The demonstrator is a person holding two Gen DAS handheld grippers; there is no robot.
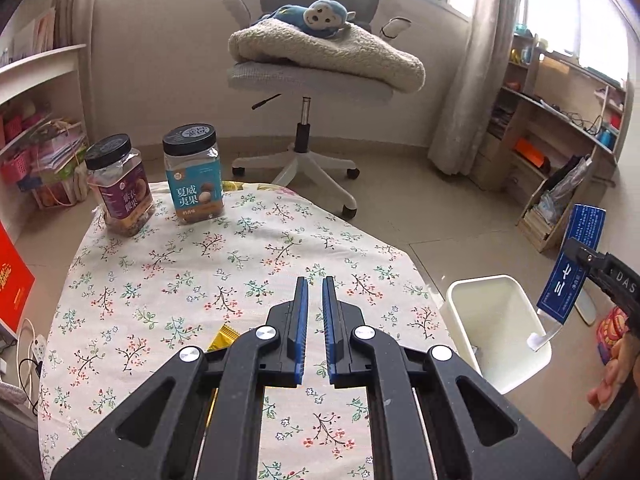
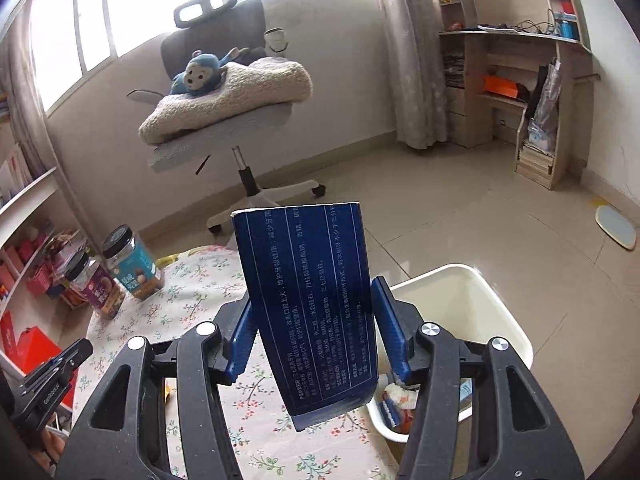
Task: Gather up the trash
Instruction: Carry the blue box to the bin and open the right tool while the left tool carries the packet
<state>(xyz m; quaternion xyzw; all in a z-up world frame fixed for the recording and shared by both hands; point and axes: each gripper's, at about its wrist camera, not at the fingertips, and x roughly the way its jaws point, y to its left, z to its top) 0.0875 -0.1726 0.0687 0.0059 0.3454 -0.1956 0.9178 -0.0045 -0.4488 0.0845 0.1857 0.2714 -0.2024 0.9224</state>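
Observation:
My right gripper [image 2: 314,322] is shut on a flattened blue box [image 2: 308,304] with white print and holds it upright above the table's right edge. The box also shows in the left wrist view [image 1: 568,268], held over the white trash bin [image 1: 460,304]. The bin [image 2: 504,308] stands on the floor to the right of the table and has some wrappers inside. My left gripper [image 1: 315,304] hovers over the floral tablecloth [image 1: 192,272], its jaws nearly together with a narrow gap and nothing between them. A yellow wrapper [image 1: 224,338] lies on the cloth beside its left finger.
Two snack jars, one purple-labelled [image 1: 120,188] and one blue-labelled [image 1: 194,174], stand at the table's far left. An office chair [image 1: 312,76] with a blanket and a plush monkey stands behind the table. Shelves line both side walls.

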